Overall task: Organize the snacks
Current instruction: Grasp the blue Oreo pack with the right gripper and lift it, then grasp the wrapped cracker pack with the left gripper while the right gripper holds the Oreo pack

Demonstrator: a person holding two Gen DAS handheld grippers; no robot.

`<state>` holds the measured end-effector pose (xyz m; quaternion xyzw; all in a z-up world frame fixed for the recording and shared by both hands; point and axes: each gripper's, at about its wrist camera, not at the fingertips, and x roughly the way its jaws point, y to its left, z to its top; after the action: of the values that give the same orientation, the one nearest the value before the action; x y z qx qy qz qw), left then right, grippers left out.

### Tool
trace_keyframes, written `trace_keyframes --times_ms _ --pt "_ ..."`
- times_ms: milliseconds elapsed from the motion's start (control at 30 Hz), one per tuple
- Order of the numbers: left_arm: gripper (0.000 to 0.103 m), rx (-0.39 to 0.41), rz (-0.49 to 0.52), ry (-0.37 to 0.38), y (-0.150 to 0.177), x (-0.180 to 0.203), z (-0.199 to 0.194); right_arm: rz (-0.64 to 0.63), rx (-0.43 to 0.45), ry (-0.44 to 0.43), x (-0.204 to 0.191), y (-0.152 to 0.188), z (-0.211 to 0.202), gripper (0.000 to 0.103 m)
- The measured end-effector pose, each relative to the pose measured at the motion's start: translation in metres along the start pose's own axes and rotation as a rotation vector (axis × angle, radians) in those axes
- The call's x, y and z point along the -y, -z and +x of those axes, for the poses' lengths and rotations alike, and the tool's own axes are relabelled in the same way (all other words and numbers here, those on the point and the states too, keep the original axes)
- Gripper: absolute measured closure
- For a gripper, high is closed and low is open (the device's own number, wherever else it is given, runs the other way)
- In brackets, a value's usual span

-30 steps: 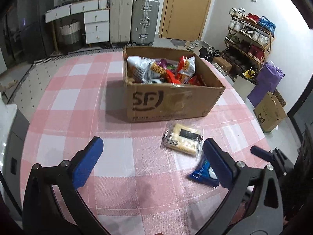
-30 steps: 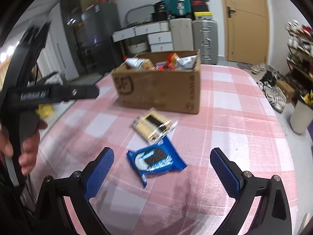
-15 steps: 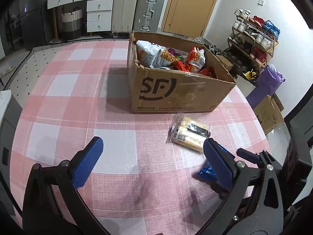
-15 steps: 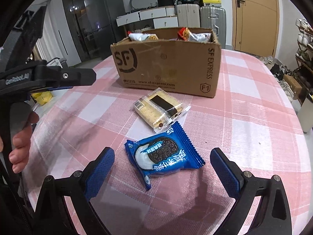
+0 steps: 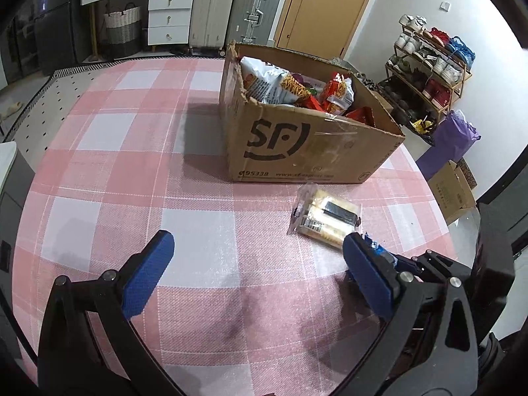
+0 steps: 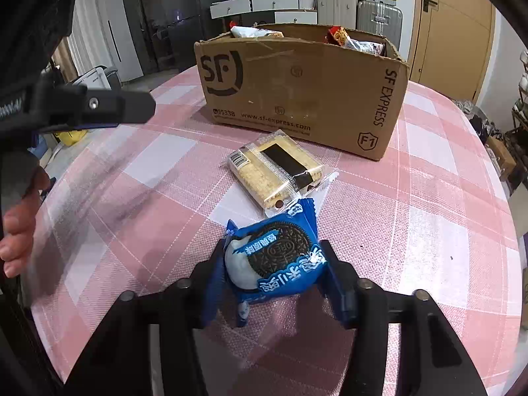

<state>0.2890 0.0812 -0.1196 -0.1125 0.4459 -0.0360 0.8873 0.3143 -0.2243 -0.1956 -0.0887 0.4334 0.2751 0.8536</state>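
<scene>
Right gripper (image 6: 274,277), black-framed with blue pads, jaws just closed in on the blue foil cookie packet (image 6: 275,257), pads pressing both of its sides; packet low over the pink-and-white checked tablecloth (image 6: 429,198), whether lifted clear or resting not clear. Brown open-topped cardboard shipping box (image 6: 303,92) straight ahead at the far side, already heaped with snack bags; clear-wrapped pale wafer pack with a black band (image 6: 275,170) lying between packet and box, just beyond the packet's far edge, long axis slanting from far left to near right. Likely path to the box passing over that wafer pack. Left gripper (image 5: 257,264) spread wide, nothing between the pads, hanging off to the left; wafer pack just beyond its right pad. Packet's underside and near end hidden by the jaws; in the left view only a sliver of blue wrapper shows. Box interior mostly out of sight from the right view.
</scene>
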Motion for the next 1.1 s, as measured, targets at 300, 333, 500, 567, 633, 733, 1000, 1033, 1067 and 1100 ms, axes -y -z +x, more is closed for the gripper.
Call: trace_keyframes --times_ms 300,333,500,567,633,733,1000,1033,1067,1100 --pt "0.001 0.003 0.028 -0.018 0.005 0.005 -0.004 0.086 0.056 -0.034 0.016 0.003 -0.017 0.052" --pt "0.001 0.002 0.033 -0.020 0.006 0.006 -0.004 0.089 0.060 -0.035 0.016 0.003 -0.019 0.052" --pt "0.001 0.009 0.076 -0.029 0.007 0.017 -0.004 0.134 0.086 -0.053 0.025 0.006 -0.026 0.052" --pt "0.001 0.009 0.101 -0.040 0.007 0.025 -0.002 0.170 0.105 -0.074 0.031 0.007 -0.032 0.052" --pt "0.001 0.004 0.114 -0.044 0.007 0.029 0.000 0.180 0.115 -0.065 0.035 0.008 -0.034 0.052" --pt "0.001 -0.007 0.144 -0.055 0.006 0.041 0.007 0.189 0.127 -0.049 0.040 0.012 -0.039 0.052" --pt "0.001 -0.034 0.196 -0.058 0.004 0.061 0.026 0.243 0.139 -0.014 0.066 0.026 -0.048 0.052" --pt "0.001 -0.040 0.203 -0.057 0.004 0.064 0.029 0.255 0.143 -0.011 0.069 0.027 -0.049 0.052" --pt "0.001 -0.047 0.208 -0.055 0.004 0.067 0.032 0.270 0.146 -0.015 0.072 0.029 -0.050 0.052" --pt "0.001 -0.054 0.213 -0.051 0.003 0.069 0.036 0.275 0.146 -0.012 0.073 0.029 -0.050 0.052"
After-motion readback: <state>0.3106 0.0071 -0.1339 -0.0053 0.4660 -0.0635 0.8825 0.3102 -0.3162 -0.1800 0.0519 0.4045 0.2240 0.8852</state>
